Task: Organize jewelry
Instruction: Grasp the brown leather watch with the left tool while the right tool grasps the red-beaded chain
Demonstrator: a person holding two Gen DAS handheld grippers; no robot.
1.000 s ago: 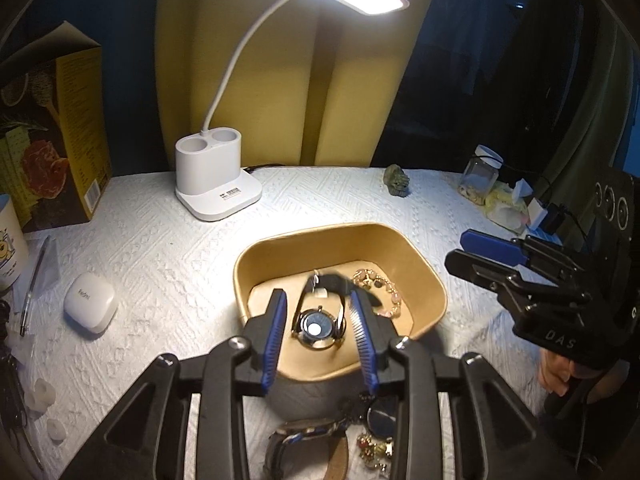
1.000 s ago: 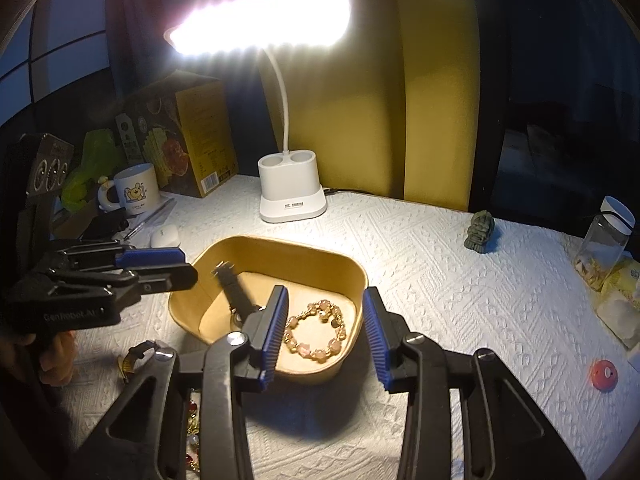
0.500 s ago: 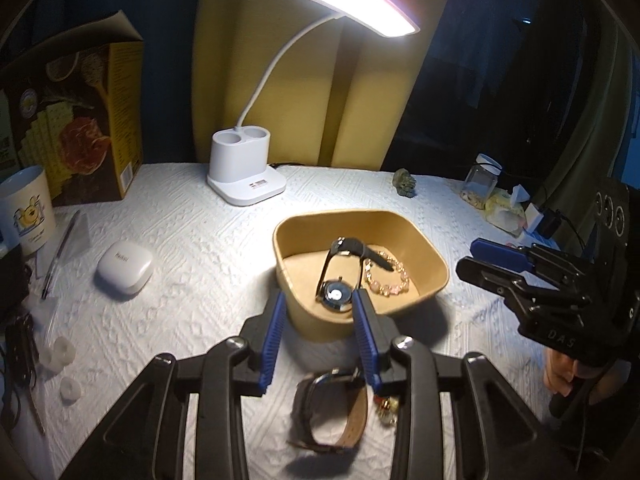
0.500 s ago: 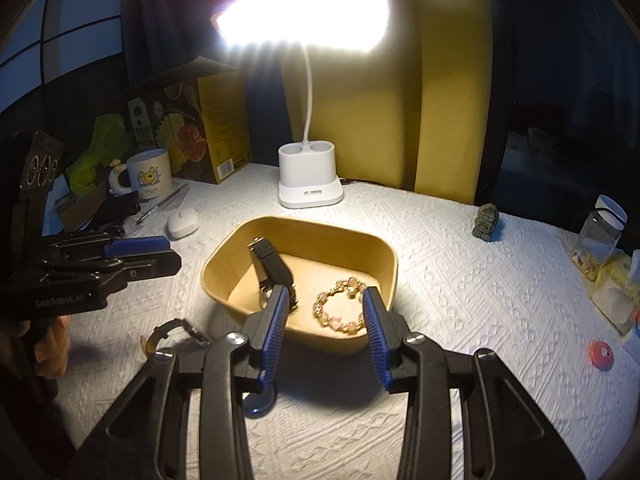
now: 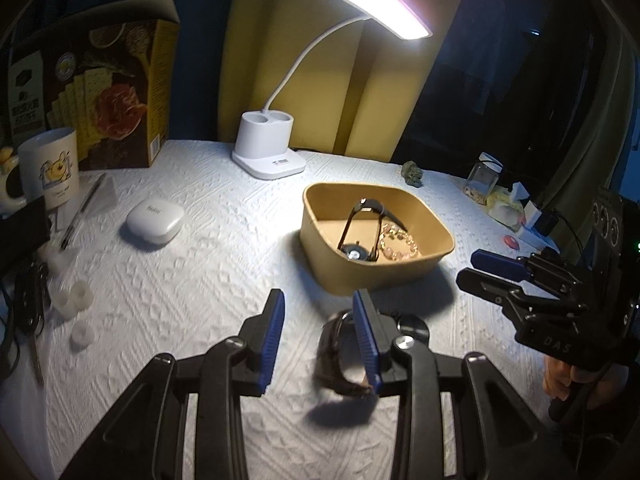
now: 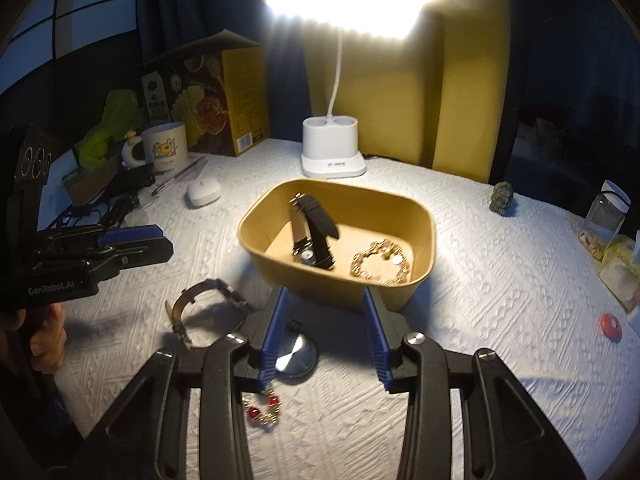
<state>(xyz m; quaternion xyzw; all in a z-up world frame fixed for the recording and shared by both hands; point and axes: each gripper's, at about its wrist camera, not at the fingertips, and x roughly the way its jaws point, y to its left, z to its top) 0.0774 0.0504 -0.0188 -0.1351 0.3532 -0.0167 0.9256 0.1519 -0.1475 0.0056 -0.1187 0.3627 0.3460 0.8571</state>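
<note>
Hovering short of the tan tray (image 5: 320,248), both grippers sit apart and empty, nothing between the blue pads.

Left gripper (image 5: 320,336), lower centre of its own view: the brown-strap watch (image 5: 340,360) lies on the white cloth of the table (image 5: 200,280), just behind its right-hand finger. Right gripper (image 6: 326,332), lower centre of its view: a round pocket mirror or watch face (image 6: 296,356) shows just inside its left finger, and a red-bead bracelet (image 6: 262,408) lies below that, half hidden by the gripper body.

Already in the tray: black-strap watch (image 6: 312,236) and a pink-gold bead bracelet (image 6: 380,264), lower right corner of the tray floor.

Step in hand, as I judge it: picking up the next loose piece. To do it well, shift the left gripper toward the right of the frame so the brown strap falls between both pads, come down onto the arch of the strap, not the flat cloth, and close firmly enough that it does not swing. The round disc lies flat and may slip; pinching an edge looks safer.

Readable writing: "GenRobot.AI" on the left gripper body at left of the right view; "DAS" on the right gripper body at right of the left view. Earbud case (image 5: 156,220) carries a grey brand word, too small to be sure. Box (image 5: 100,96) text unreadable.
</note>
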